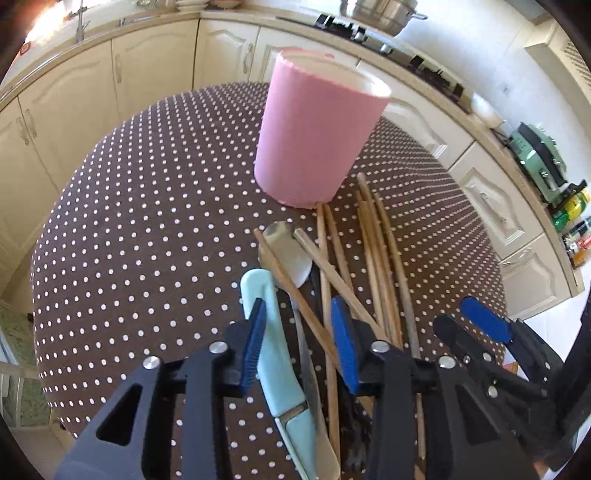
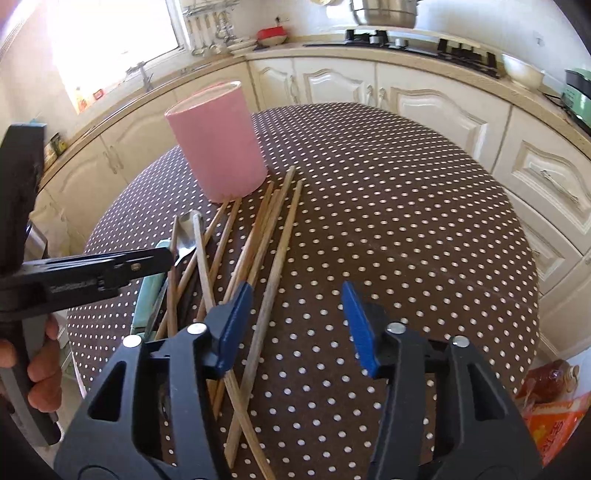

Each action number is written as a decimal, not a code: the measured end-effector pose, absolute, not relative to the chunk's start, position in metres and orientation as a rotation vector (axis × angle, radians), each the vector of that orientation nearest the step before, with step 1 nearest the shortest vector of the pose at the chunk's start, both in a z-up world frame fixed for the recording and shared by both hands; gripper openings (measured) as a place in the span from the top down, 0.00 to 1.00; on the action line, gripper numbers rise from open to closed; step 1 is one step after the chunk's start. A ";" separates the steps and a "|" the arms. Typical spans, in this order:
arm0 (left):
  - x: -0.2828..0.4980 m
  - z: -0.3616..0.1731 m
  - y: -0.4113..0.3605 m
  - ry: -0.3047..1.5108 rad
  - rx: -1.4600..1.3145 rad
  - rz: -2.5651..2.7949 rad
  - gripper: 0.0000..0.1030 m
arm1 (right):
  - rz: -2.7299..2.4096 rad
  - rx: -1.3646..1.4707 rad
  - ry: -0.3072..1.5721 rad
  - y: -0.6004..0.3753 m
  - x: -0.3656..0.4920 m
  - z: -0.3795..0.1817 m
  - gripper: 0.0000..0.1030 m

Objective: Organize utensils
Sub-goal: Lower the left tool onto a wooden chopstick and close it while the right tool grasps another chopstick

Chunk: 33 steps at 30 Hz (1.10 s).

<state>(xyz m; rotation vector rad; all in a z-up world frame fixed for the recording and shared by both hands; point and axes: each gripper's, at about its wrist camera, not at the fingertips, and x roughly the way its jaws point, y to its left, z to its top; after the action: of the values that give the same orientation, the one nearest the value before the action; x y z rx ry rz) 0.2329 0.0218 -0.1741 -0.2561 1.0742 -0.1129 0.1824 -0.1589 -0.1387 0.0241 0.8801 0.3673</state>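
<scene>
A pink cylindrical holder (image 1: 314, 129) stands upright on the round polka-dot table (image 1: 147, 221); it also shows in the right wrist view (image 2: 216, 144). A pile of wooden chopsticks (image 1: 373, 258), a metal spoon (image 1: 290, 254) and a light-blue-handled knife (image 1: 271, 339) lies in front of it. My left gripper (image 1: 301, 339) is open, low over the pile, with the knife handle and some chopsticks between its fingers. My right gripper (image 2: 297, 325) is open and empty, just right of the chopsticks (image 2: 258, 243). The left gripper (image 2: 110, 269) shows at the left of the right wrist view.
Cream kitchen cabinets (image 2: 424, 99) and a countertop curve around the table. A hob with a steel pot (image 2: 384, 13) is at the back. A green appliance (image 1: 539, 158) stands on the counter at right. An orange packet (image 2: 554, 424) lies beyond the table's right edge.
</scene>
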 end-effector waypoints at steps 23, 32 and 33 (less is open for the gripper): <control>0.239 -0.154 0.034 0.944 -0.305 -0.065 0.94 | 0.608 -0.207 1.029 -0.078 0.220 -0.146 0.80; 0.219 -0.131 0.037 0.856 -0.301 -0.102 0.94 | 0.586 -0.294 1.038 -0.065 0.218 -0.146 0.94; 0.217 -0.128 0.037 0.843 -0.304 -0.111 0.94 | 0.587 -0.269 1.023 -0.069 0.214 -0.142 0.94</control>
<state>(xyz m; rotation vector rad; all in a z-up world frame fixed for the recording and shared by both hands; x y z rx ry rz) 0.2167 0.0371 -0.1275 -0.3045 0.8428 -0.1108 0.2142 -0.0689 -0.1419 -0.2686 1.0233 0.5874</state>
